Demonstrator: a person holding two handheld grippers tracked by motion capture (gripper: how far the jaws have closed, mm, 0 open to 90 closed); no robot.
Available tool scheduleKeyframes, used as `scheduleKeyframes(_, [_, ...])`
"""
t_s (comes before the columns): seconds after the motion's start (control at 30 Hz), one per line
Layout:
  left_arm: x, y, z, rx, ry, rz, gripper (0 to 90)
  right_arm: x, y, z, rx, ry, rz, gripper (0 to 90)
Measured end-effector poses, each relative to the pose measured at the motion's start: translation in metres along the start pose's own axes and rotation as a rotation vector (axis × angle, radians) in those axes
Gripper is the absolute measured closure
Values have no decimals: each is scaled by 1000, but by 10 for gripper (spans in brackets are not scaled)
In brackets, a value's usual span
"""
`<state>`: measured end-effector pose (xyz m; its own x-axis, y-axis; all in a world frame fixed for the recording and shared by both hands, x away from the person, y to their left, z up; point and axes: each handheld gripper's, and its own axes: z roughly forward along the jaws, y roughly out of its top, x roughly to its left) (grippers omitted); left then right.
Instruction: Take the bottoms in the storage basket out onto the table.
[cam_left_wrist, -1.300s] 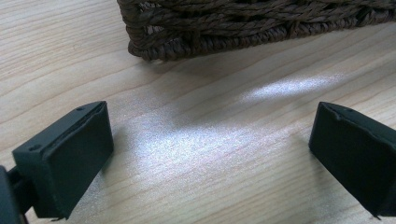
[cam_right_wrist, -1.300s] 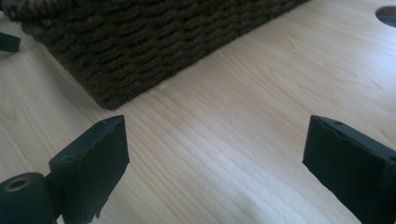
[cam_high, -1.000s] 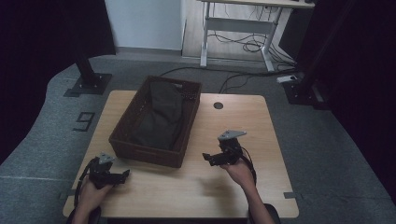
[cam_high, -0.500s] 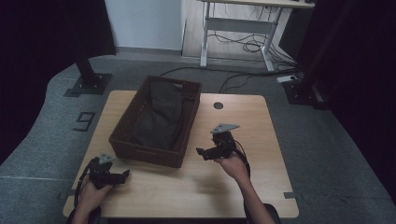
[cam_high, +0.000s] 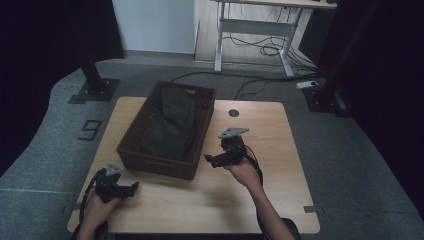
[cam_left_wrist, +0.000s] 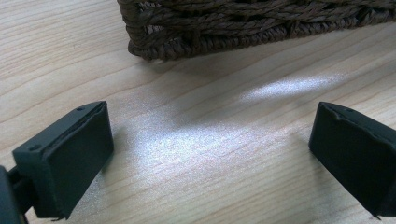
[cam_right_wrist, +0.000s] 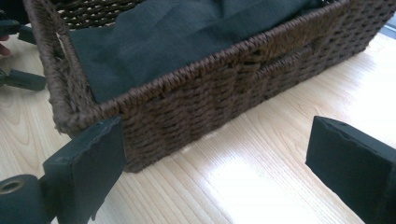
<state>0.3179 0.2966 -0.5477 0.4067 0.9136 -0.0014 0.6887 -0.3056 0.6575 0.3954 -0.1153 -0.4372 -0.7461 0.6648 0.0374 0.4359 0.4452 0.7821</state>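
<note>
Right gripper (cam_high: 211, 159) nearer one basket (cam_high: 131, 150), both grippers wide, left gripper (cam_high: 131, 188) too.

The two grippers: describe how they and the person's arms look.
Both the left gripper and the right gripper are black, each with two blocky, flat-faced jaws with slightly ragged edges. A grey three-cornered plate sits on top of each, and a black cable trails back along each forearm. The forearms are bare, with no sleeves visible.
</note>
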Motion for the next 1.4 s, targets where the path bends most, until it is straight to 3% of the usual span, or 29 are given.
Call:
scheduleKeyframes(0.77, [0, 0, 0, 0, 0, 0, 0, 21, 27, 23, 13, 32, -32, 19])
scheduleKeyframes(1.1, [0, 0, 0, -2, 1, -1, 0, 28, 24, 40, 66, 19, -45, 14])
scheduleKeyframes(1.4, [0, 0, 0, -1, 3, -3, 0, 24, 20, 40, 54, 16, -14, 10])
